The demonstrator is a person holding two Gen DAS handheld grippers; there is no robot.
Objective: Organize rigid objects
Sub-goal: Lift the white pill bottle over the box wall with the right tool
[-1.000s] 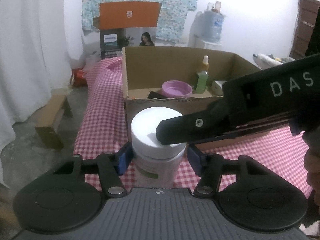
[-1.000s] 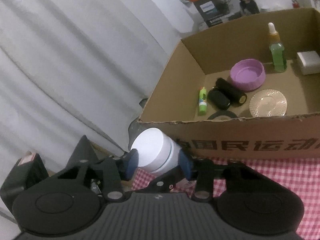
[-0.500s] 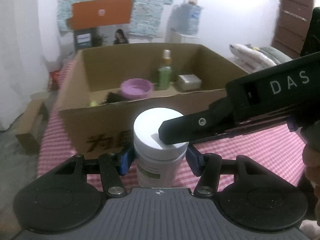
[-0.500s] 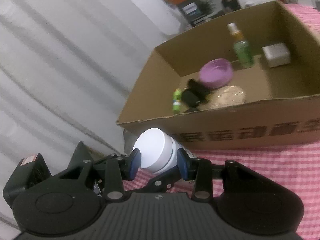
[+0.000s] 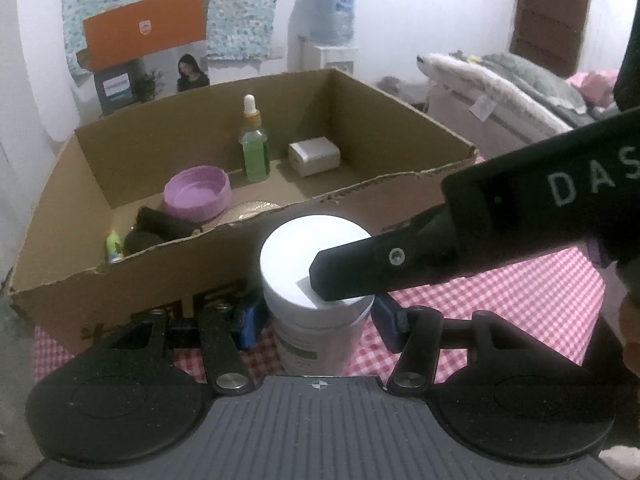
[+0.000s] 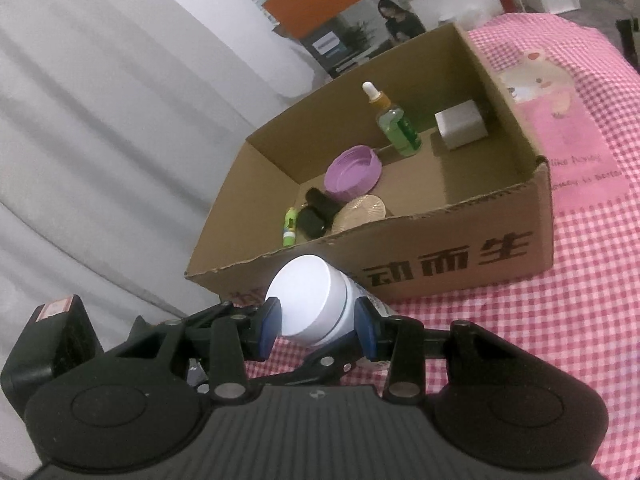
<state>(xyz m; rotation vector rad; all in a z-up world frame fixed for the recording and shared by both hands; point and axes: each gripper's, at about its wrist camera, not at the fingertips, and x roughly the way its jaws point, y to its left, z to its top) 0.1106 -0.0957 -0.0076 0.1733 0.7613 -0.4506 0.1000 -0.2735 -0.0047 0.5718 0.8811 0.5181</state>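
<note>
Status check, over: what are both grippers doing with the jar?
Right gripper clamps white jar at its lid. Left gripper straddles jar body, contact unclear. Cardboard box ahead, near wall between.

Each tool is matte black plastic with a grey ribbed plate along its near edge, marked with a small crosshair. Two round, faintly speckled black discs flank the plate, and angled link arms with silver pivot screws run forward to blue finger pads. The left tool (image 5: 316, 322) shows this layout, as does the right tool (image 6: 318, 330). From the left camera, the right tool's black body carries white letters "DAS" and a silver screw near its tapered tip.
</note>
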